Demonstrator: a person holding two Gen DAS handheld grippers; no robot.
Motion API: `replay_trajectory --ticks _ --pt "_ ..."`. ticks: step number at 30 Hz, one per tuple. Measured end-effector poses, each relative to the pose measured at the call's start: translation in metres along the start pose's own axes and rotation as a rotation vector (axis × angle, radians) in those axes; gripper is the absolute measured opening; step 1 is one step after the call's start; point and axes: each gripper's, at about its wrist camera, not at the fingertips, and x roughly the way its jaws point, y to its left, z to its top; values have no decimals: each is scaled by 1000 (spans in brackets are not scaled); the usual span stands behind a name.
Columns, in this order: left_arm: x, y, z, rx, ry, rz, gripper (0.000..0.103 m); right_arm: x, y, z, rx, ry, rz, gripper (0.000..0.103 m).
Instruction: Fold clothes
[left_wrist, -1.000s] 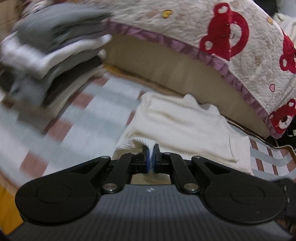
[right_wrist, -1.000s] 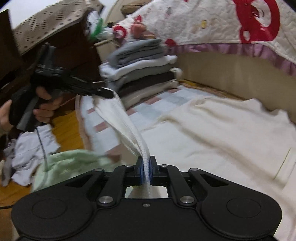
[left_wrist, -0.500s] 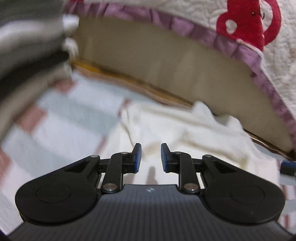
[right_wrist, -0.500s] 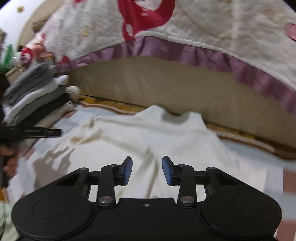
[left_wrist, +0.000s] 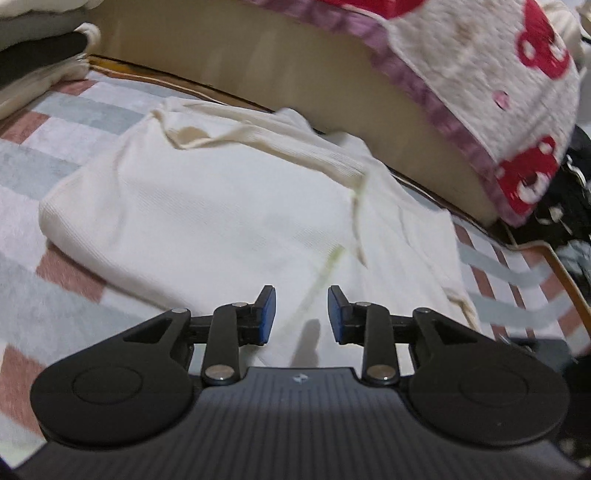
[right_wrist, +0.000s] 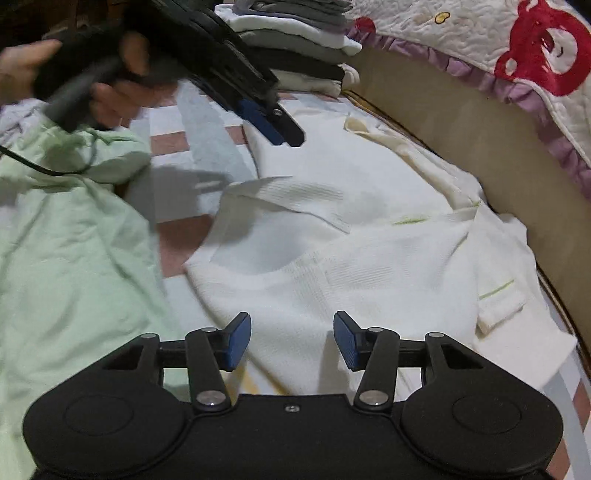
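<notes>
A cream-white knit garment (left_wrist: 221, 221) lies partly folded on the striped mat (left_wrist: 66, 110); it also shows in the right wrist view (right_wrist: 351, 266). My left gripper (left_wrist: 302, 314) is open and empty, just above the garment's near edge. It also shows in the right wrist view (right_wrist: 273, 125), held in a hand over the garment's far left corner. My right gripper (right_wrist: 291, 339) is open and empty above the garment's near edge.
A stack of folded clothes (right_wrist: 295, 48) stands at the far end of the mat. A pale green garment (right_wrist: 70, 236) lies loose on the left. A bed side with a red-bear quilt (left_wrist: 498, 74) runs along the far side.
Both grippers were shut on the white garment's edge and held it up; they have opened and let go. The garment now lies folded over on the mat.
</notes>
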Motion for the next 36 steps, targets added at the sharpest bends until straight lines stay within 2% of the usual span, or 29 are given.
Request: replay_trajectory --ticks 4,6,7,8,9,10,12,13,17,22,24,27,33,36 --pt "-20 -29 -6 152 1 64 32 19 -8 8 45 -27 -57 56" --pt "-26 -38 -7 175 1 82 36 29 -18 13 103 -42 -21 55" --pt "-29 -41 -7 173 4 90 36 36 -17 13 84 -27 -12 54" --pt "-31 -42 -8 165 8 95 36 42 -15 13 64 -10 -3 48" --pt "-34 -44 -8 156 12 101 37 48 -14 12 44 6 5 27" --pt "-36 -45 -8 148 9 106 37 49 -13 10 36 9 17 19" --pt "-40 -47 -9 134 0 120 39 44 -15 7 38 -10 34 6" --pt "-40 -47 -9 130 -2 129 39 37 -17 7 47 -32 38 4" --pt "-35 -46 -6 98 1 158 39 11 -48 15 217 -137 63 3" --pt "-22 -43 2 6 -1 161 39 -2 -94 8 416 -215 47 3" --pt "-21 -47 5 -1 -4 167 39 -10 -116 3 478 -242 -15 3" --pt "-25 -53 12 18 -12 179 39 -26 -161 -9 606 -325 -63 3" --pt "-32 -60 29 23 -17 217 39 -43 -242 -40 805 -411 -215 3" --pt "-40 -65 33 69 23 228 39 -45 -266 -50 843 -399 -281 3"
